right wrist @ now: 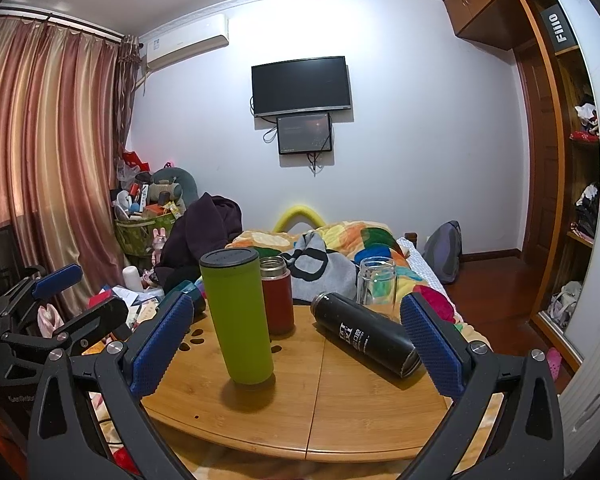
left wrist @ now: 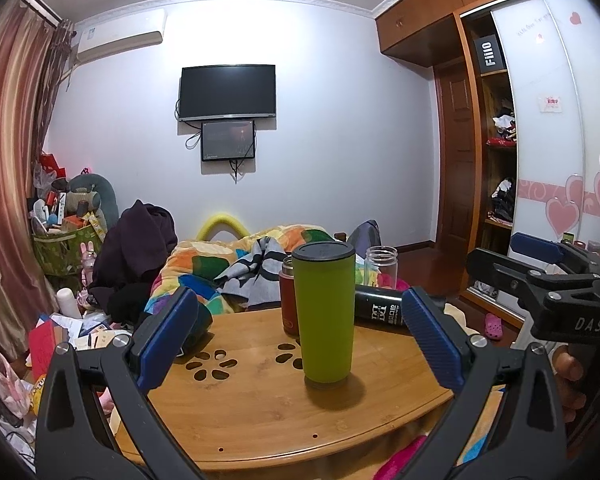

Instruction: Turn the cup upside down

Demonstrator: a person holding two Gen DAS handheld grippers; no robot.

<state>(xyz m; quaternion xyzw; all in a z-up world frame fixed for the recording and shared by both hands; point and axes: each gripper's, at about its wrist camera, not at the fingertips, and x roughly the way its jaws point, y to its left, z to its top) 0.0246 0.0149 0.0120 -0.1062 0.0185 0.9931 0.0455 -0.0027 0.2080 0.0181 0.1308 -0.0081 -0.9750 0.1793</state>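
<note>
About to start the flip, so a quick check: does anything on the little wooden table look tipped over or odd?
Yes: the black flask lies on its side on the wooden table, while the green cup, red flask and clear glass jar stand upright. No spill shows. Both claws, left and right, are open and empty.

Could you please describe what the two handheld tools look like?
Both match: the left tool and right tool have black plastic frames with triangular cut-outs, silver pivot screws and textured blue pads. The right tool's body shows white "DAS" lettering in the left view.
</note>
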